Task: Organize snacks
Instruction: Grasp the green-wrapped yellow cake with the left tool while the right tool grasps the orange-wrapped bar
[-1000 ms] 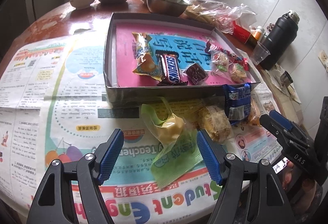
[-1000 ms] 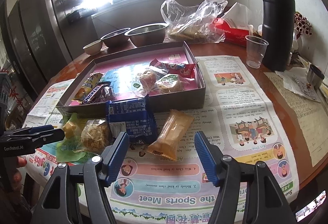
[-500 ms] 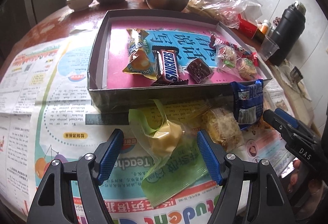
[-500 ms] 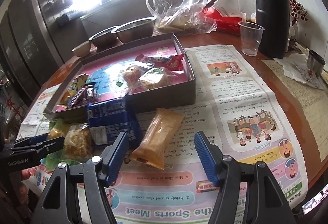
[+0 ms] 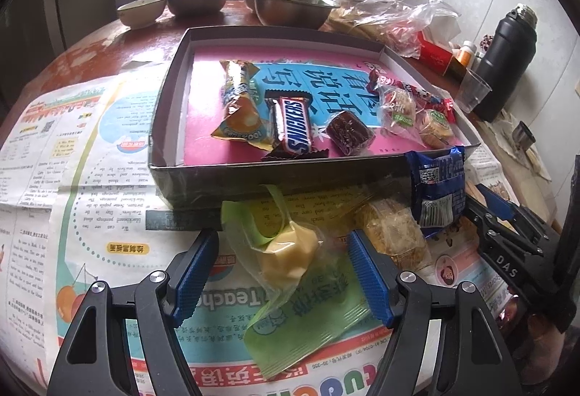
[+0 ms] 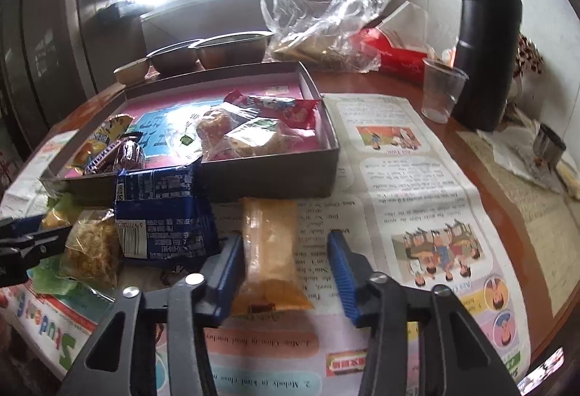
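Note:
My left gripper (image 5: pixel 282 274) stands open over a green-wrapped yellow snack (image 5: pixel 286 254), which lies on the newspaper between its blue pads, neither of them pressing on it. My right gripper (image 6: pixel 286 272) is closing around an orange snack packet (image 6: pixel 270 251). The left pad is at the wrapper and a gap shows on the right side. A blue packet (image 6: pixel 163 214) and a clear-wrapped flaky pastry (image 6: pixel 94 247) lie between the two grippers. Behind them a shallow grey box (image 5: pixel 170 127) with a pink lining holds a Snickers bar (image 5: pixel 293 127) and several other snacks.
A black flask (image 6: pixel 485 44), a plastic cup (image 6: pixel 440 89) and a small metal cup (image 6: pixel 549 142) stand at the right. Metal bowls (image 5: pixel 290 6) and a crumpled plastic bag (image 6: pixel 326 29) sit behind the box. Newspaper (image 5: pixel 72 178) covers the round table's near half.
The right gripper's jaws have narrowed around the orange packet and it has come lower and closer to it. The left gripper stays open over the green-wrapped snack.

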Tool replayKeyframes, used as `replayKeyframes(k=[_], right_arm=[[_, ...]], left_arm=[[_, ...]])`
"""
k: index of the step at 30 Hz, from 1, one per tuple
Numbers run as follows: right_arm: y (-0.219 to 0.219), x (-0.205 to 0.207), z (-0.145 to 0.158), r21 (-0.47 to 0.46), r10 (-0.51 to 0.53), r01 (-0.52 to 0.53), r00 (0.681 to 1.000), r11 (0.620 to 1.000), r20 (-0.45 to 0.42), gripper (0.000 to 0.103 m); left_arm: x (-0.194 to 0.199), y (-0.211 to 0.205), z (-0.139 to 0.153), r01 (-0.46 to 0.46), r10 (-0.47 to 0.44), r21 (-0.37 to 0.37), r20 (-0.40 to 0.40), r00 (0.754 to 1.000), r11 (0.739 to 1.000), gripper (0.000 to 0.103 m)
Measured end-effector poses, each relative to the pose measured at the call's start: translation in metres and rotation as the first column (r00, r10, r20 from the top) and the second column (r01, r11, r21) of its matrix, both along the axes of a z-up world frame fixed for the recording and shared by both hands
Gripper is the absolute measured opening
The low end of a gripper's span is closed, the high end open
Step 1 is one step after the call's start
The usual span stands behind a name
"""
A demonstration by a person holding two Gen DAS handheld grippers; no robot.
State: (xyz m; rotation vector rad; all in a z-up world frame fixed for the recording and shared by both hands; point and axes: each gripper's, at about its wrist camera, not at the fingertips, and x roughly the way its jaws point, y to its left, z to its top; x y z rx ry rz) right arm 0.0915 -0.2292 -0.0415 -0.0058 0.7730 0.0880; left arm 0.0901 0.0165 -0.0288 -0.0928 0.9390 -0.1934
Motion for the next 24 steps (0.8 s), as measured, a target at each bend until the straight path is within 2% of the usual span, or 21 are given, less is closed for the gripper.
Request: replayKeyframes(k=[4,7,9,11,12,17,24], right_arm=[[0.003,0.0,-0.001,-0.007,0.015,-0.015,1.0,1.0,0.018,0.04],[0.003,0.0,-0.001,-0.004,0.02,-0.02,1.0,1.0,0.024,0.037],[0.002,0.0,-0.001,0.001,0.022,-0.022,0.999,1.0,0.025,0.033],[0.001,-0.001,-0.001,0.005,0.022,-0.022,0.999,1.0,0.026,0.031],[0.0,-0.001,-0.001,0.007,0.02,-0.02,0.999,1.0,0.026,0.03],[-0.002,-0.001,-0.001,0.011,0.025,-0.025,0.999,1.0,0.031,0.027],[-0.016,-0.002,0.001,0.113,0.018,-0.019,1.0,0.993,0.011,0.026]], left_arm=[[-0.002,-0.012,-0.002,0.015,-0.016,0.06,0.015,1.0,0.998,0.074],[-0.003,-0.015,-0.002,0.022,-0.025,0.071,0.03,0.999,0.997,0.071],[-0.003,-0.015,-0.002,0.014,-0.018,0.081,0.042,0.999,0.997,0.055],[-0.003,-0.013,-0.001,0.008,-0.013,0.094,0.052,0.999,0.996,0.042],[-0.003,-0.011,-0.001,0.012,-0.017,0.091,0.053,0.998,0.996,0.04],[-0.003,-0.005,0.001,0.024,-0.026,0.034,0.037,0.999,0.999,0.036],[-0.009,0.0,0.011,0.031,-0.03,-0.015,0.038,0.999,0.999,0.035]])
